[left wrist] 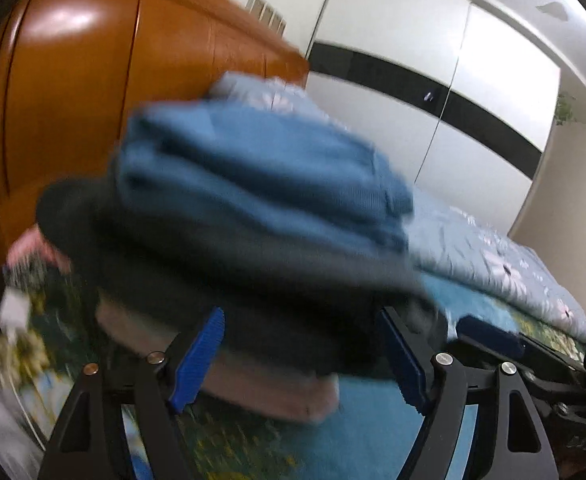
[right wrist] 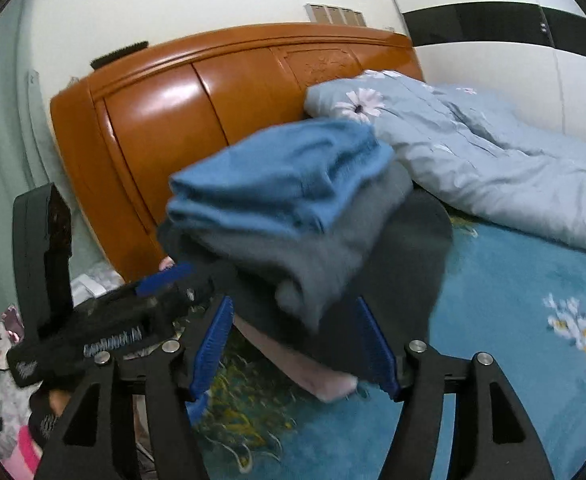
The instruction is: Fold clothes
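A stack of folded clothes (left wrist: 253,184) fills the middle of both views and is blurred by motion. A blue garment (right wrist: 289,168) lies on top, with a grey one (right wrist: 325,256), a dark one (right wrist: 405,248) and a pink one (right wrist: 325,380) beneath it. My left gripper (left wrist: 301,360) has its blue pads (left wrist: 197,356) set wide, pressed on the dark layer from both sides. My right gripper (right wrist: 293,348) holds the stack's lower layers the same way. The left gripper's pad (right wrist: 165,274) shows at the stack's left side in the right wrist view.
An orange wooden headboard (right wrist: 165,128) stands behind the stack. A light blue flowered quilt (right wrist: 473,152) lies bunched to the right on the teal flowered sheet (right wrist: 513,300). White wardrobe doors with a black band (left wrist: 433,92) lie beyond. Soft toys (right wrist: 9,400) sit at the bed's left.
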`<act>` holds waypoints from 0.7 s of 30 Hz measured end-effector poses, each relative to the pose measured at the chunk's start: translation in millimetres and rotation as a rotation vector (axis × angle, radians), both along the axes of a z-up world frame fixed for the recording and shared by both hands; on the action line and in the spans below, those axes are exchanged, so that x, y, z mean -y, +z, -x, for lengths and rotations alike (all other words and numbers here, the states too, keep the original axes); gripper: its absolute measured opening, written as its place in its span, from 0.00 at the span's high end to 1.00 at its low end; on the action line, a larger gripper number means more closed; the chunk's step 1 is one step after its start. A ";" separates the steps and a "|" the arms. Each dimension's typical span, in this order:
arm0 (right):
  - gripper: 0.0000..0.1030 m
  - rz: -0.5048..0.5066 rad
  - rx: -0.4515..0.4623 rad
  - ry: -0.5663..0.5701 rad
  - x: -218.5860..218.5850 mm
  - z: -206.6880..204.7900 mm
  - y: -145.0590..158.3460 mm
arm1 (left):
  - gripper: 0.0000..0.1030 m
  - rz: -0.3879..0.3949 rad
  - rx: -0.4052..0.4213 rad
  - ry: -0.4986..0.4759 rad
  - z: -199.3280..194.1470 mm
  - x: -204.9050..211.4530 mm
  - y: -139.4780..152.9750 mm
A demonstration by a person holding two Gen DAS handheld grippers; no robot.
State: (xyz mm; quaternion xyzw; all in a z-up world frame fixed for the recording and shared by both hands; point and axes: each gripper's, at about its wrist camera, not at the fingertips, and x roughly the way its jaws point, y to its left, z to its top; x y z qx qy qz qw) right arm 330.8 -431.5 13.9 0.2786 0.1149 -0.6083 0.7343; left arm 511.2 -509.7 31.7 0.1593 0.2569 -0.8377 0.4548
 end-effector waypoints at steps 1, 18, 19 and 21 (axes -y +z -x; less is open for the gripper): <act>0.36 -0.008 -0.003 -0.015 -1.8 -0.3 -6.2 | 0.21 -0.006 0.001 0.014 -1.5 -3.7 -2.7; 0.09 0.029 -0.013 -0.220 -45.3 10.7 -8.6 | 0.00 -0.047 0.014 0.143 -10.0 -53.5 -21.8; 0.09 0.038 -0.030 -0.221 -48.3 9.9 -6.3 | 0.00 -0.043 0.015 0.140 -8.8 -55.2 -20.2; 0.09 0.057 -0.059 -0.215 -54.7 7.0 -1.3 | 0.00 -0.035 0.019 0.136 -6.8 -58.7 -17.5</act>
